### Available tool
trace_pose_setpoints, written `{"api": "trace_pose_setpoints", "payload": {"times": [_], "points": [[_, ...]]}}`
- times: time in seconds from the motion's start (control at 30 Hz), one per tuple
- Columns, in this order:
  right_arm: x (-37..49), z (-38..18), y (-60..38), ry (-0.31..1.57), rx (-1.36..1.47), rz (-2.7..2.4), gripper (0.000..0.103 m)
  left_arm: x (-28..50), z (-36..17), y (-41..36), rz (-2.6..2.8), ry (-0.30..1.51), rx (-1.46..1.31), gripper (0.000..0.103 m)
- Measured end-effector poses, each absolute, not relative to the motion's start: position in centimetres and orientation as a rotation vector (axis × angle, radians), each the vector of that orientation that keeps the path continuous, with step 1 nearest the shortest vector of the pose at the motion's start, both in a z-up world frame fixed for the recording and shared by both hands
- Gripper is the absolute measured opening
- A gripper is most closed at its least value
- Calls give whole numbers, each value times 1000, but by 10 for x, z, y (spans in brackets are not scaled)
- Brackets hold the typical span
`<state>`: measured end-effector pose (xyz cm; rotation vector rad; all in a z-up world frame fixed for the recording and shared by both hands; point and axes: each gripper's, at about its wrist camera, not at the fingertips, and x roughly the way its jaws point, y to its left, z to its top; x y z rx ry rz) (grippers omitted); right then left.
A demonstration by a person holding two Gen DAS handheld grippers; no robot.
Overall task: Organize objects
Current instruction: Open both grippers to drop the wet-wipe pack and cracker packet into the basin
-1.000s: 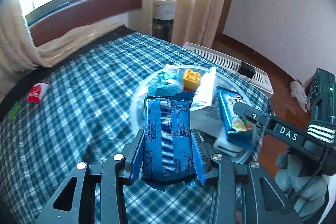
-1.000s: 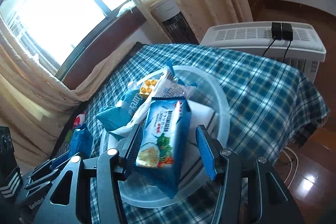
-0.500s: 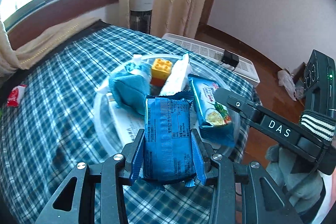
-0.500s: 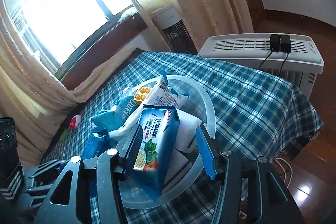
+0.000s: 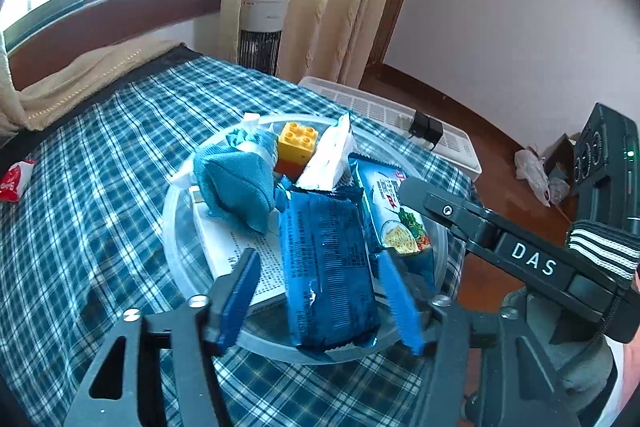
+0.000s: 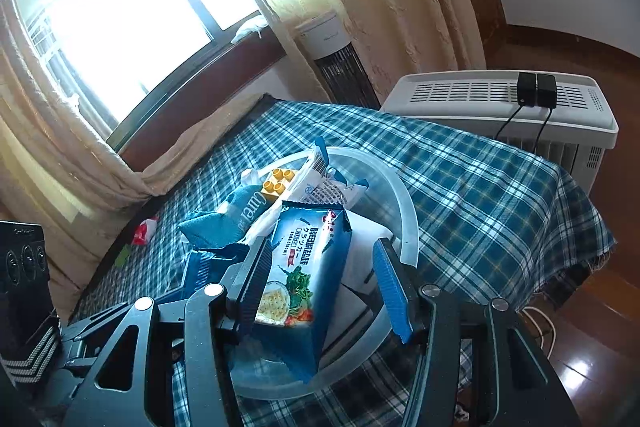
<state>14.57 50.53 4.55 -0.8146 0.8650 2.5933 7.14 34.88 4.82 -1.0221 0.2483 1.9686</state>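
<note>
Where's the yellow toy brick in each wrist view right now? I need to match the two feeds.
Left wrist: the yellow toy brick stands at the far side of the clear round tray, between the teal cloth pouch and a white packet.
Right wrist: the brick is centre-left, behind the cracker packet.
Shared landmark: the white heater beyond the table.

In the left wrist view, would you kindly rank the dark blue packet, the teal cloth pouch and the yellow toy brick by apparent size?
1. dark blue packet, though it lies nearest the camera, which inflates it.
2. teal cloth pouch.
3. yellow toy brick, clearly smallest, though farthest back.
</note>
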Motion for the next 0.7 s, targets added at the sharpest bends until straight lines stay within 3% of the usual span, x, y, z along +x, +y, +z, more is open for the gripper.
{"api": "trace_pose_setpoints", "payload": {"times": [0.6, 0.7], "points": [[145, 56, 498, 834, -806, 2609, 54, 53, 54, 313, 2069, 220, -1026, 72], [145, 58, 494, 817, -798, 2612, 54, 51, 56, 307, 2087, 209, -1024, 79]]}}
